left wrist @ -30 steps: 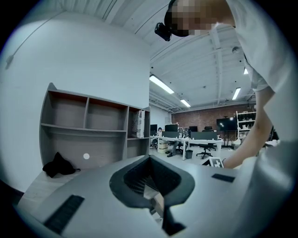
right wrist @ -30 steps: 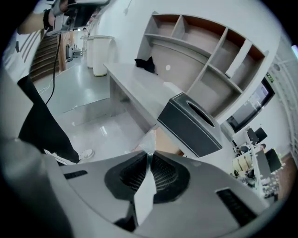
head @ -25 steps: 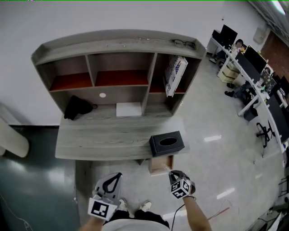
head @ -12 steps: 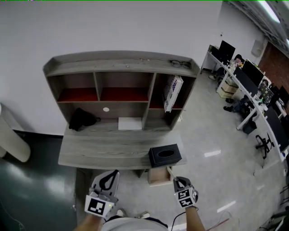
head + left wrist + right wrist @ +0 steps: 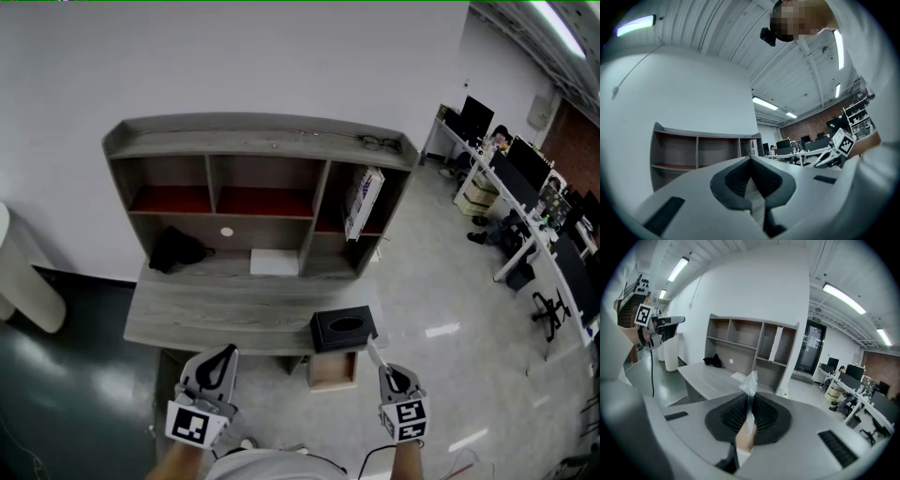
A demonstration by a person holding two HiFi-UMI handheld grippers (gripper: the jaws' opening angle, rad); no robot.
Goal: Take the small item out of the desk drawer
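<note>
In the head view my right gripper (image 5: 384,371) hangs in front of the desk (image 5: 216,314), just right of the open wooden drawer (image 5: 333,370). It is shut on a small item in a clear plastic packet (image 5: 373,349), whose tip sticks up past the jaws. The right gripper view shows the packet (image 5: 750,383) pinched between the shut jaws of the gripper (image 5: 749,401), with a tan piece lower down. My left gripper (image 5: 223,357) is held before the desk's left front. Its jaws meet with nothing between them (image 5: 750,160).
A black tissue box (image 5: 344,328) stands on the desk's right front, above the drawer. The hutch (image 5: 262,159) holds a black bag (image 5: 176,249), a white sheet (image 5: 275,262) and a leaning book (image 5: 364,202). Office desks with monitors (image 5: 525,187) line the right side.
The head view has tilted up, so the desk sits lower in the picture. My right gripper has drawn a little to the right of the drawer, still holding the packet. The left gripper keeps its place.
</note>
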